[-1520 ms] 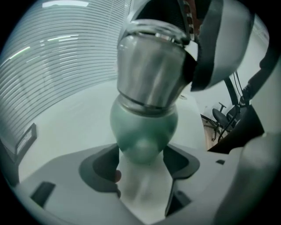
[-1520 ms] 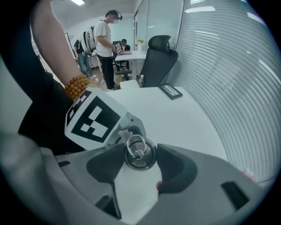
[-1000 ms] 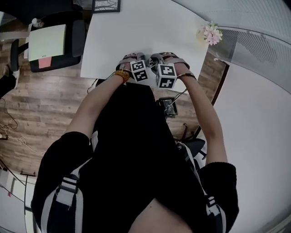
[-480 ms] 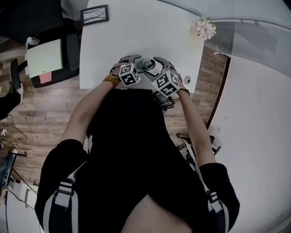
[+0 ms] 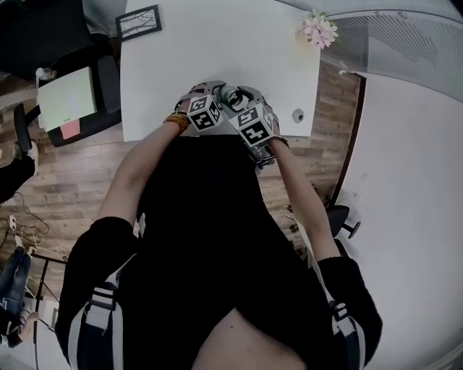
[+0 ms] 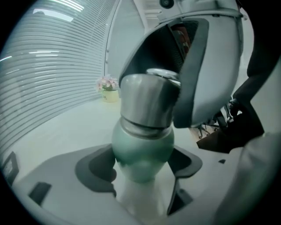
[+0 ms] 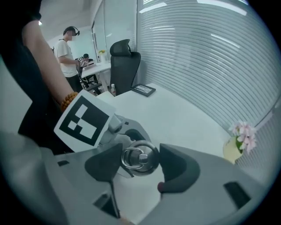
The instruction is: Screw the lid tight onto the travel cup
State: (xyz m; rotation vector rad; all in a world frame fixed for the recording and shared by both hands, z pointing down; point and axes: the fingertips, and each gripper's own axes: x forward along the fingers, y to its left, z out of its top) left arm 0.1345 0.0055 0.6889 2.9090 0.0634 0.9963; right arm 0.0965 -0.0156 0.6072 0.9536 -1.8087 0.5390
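The travel cup point(image 6: 142, 149) has a green rounded body and a steel lid point(image 6: 149, 99). It lies between the pads of my left gripper point(image 6: 142, 166), which is shut on the green body and holds it over the table's near edge. In the right gripper view I look down on the lid point(image 7: 139, 157) with its ring handle. The jaws of my right gripper point(image 7: 140, 165) are closing around it, the pads a hair off its rim. In the head view the cup point(image 5: 231, 94) sits between the left gripper point(image 5: 215, 92) and the right gripper point(image 5: 244, 101).
A white table point(image 5: 217, 43) carries a framed picture point(image 5: 137, 22) at its far left, a pot of pink flowers point(image 5: 316, 29) at its far right and a small round item point(image 5: 297, 115) near the front edge. A black chair point(image 5: 108, 79) stands left. A person point(image 7: 68, 50) stands far off.
Both grippers have lifted off the table's front edge and turned. The cup, hidden a second ago, now shows between them. The right gripper has swung over the lid.
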